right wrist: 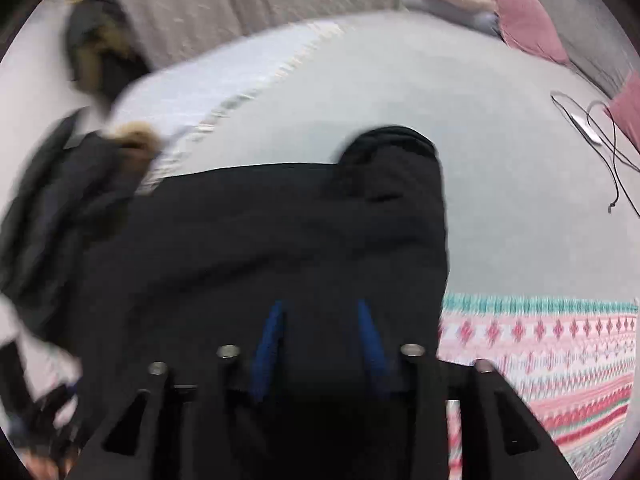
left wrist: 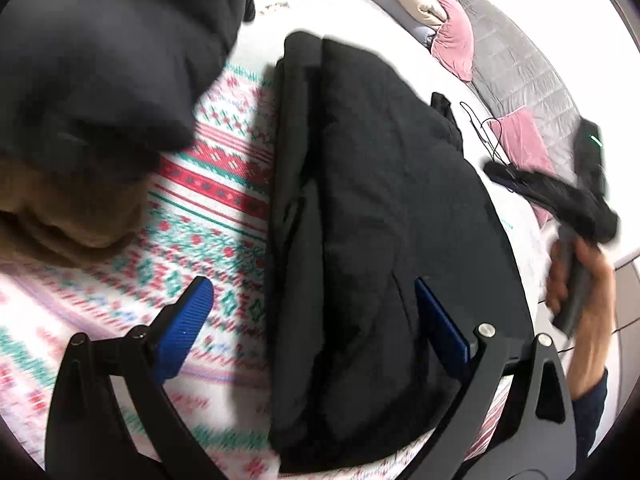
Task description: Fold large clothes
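Note:
A large black coat (left wrist: 380, 240) lies folded lengthwise on a patterned red, green and white blanket (left wrist: 216, 184). My left gripper (left wrist: 316, 304) hovers over the coat's near left edge. It is open wide: one blue pad is above the blanket, the other above the coat, and nothing is between them. In the right wrist view the same black coat (right wrist: 280, 232) fills the middle, with a folded sleeve end (right wrist: 396, 148) at the far side. My right gripper (right wrist: 320, 332) hangs just above it, its blue pads apart and not pressing on cloth. The picture is blurred.
A dark parka with a tan fur hood (left wrist: 80, 92) is bunched at the left. Pink pillows (left wrist: 452, 44), a grey quilt (left wrist: 520, 68) and a thin black cable (left wrist: 484, 128) lie at the far right. A hand (left wrist: 580, 276) holds the right gripper's handle past the bed's edge.

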{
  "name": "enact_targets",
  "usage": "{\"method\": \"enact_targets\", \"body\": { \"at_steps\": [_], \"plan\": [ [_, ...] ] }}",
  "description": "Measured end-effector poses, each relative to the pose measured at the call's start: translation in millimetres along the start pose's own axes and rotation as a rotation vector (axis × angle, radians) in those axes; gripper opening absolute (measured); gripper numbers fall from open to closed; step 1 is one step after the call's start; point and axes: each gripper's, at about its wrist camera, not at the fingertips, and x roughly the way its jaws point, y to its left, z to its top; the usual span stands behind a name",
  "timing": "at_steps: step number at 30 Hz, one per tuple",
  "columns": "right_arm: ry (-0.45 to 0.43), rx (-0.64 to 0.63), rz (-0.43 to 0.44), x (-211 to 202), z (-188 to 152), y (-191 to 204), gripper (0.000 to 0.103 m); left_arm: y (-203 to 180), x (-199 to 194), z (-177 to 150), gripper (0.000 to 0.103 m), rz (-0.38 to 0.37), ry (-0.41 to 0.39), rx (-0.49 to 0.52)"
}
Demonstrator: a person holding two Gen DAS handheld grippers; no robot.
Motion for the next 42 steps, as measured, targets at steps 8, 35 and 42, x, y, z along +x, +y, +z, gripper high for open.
{"method": "enact_targets", "body": {
  "at_steps": [8, 35, 42],
  "plan": [
    [-0.002, -0.067, 0.07, -70.7, -111.0, 50.5, 0.046, -10.9, -43.1, -29.6, 0.099, 0.036, -0.051, 0.068],
    [-0.174, 0.336, 0.228, -93.0, -175.1, -43.8, 0.095, 37.8, -4.2, -63.1, 0.098, -0.202, 0.171, -0.223],
    [-0.075, 0.534, 0.381, -58.3, -189.9, -78.1, 0.095, 31.1, 1.2, -72.9, 0.1, -0.213, 0.156, -0.203]
  ]
}}
